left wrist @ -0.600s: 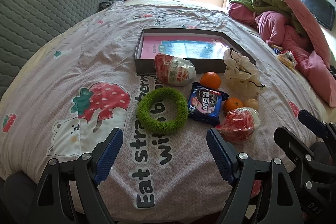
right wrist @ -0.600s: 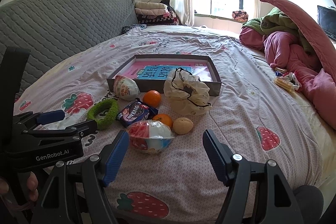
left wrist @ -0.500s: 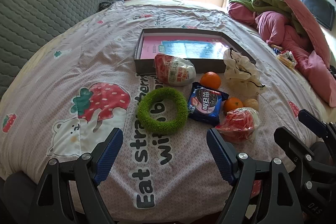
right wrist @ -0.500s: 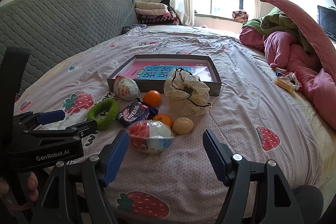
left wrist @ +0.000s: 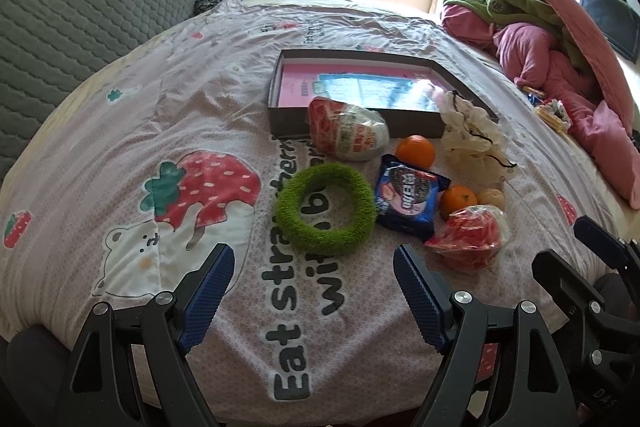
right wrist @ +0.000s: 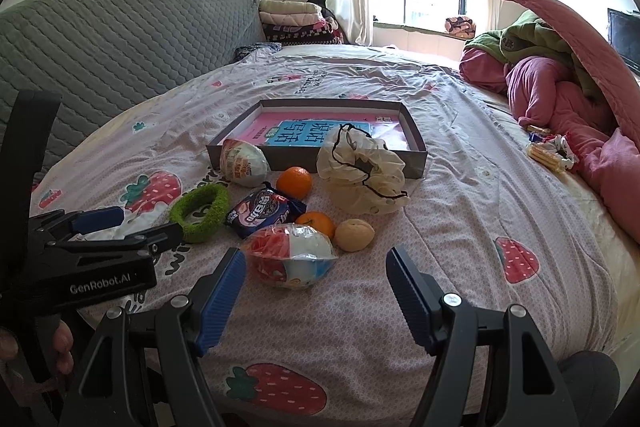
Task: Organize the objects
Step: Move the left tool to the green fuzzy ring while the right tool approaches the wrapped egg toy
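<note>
Left wrist view looks across a bed [left wrist: 120,131] with a strawberry-print cover, where a shallow grey box [left wrist: 352,123] holding a pink and blue booklet lies beyond a cluster of loose things. Nearer me sit a cream drawstring pouch [left wrist: 472,143], a green fuzzy ring [left wrist: 326,213], a blue snack packet [left wrist: 410,197], two wrapped toy eggs, two oranges and a walnut. My left fingers [left wrist: 308,291] and right fingers [right wrist: 314,291] are spread wide, gripping nothing, hovering short of the cluster.
</note>
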